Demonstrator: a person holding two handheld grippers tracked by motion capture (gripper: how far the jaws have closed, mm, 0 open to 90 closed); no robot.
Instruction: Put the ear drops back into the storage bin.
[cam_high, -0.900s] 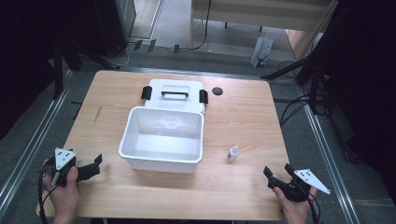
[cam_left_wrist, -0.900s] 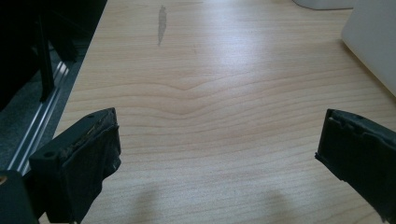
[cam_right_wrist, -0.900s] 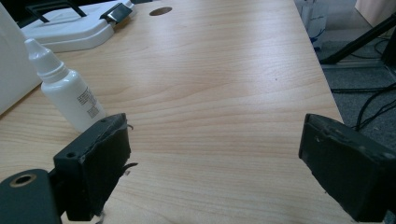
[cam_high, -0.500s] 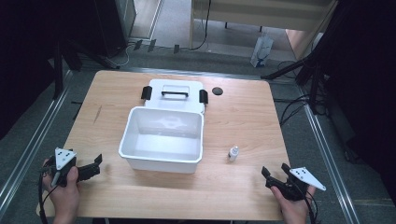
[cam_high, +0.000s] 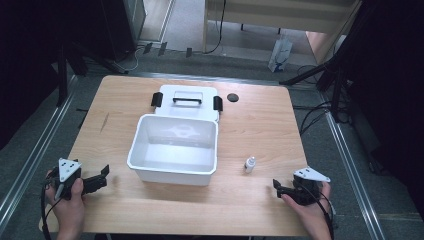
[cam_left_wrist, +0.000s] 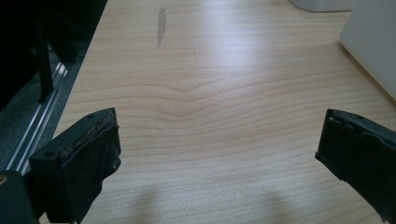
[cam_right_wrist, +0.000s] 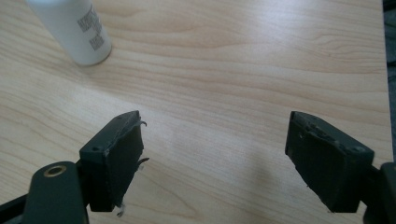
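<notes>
A small white bottle (cam_high: 249, 164) stands upright on the wooden table (cam_high: 260, 125), right of an open white bin (cam_high: 172, 150). The bin's lid (cam_high: 185, 97), with a black handle and black latches, lies just behind the bin. My right gripper (cam_high: 276, 187) rests low near the front right edge, open and empty, a short way right of the bottle. In the right gripper view the bottle (cam_right_wrist: 74, 28) stands ahead and to the left of the open gripper (cam_right_wrist: 212, 140). My left gripper (cam_high: 102, 176) sits at the front left, open and empty, with its jaws pointing toward the bin. In the left gripper view the gripper (cam_left_wrist: 219, 140) is wide open above bare wood.
A small black round disc (cam_high: 232, 97) lies right of the lid. The bin's white wall (cam_left_wrist: 373, 42) shows at the right edge of the left gripper view. Metal rails (cam_high: 30, 160) run along the table's sides, with dark stands and cables on the floor beyond.
My right gripper has edged slightly left toward the bottle. The left hand, bin, lid and bottle have stayed where they were.
</notes>
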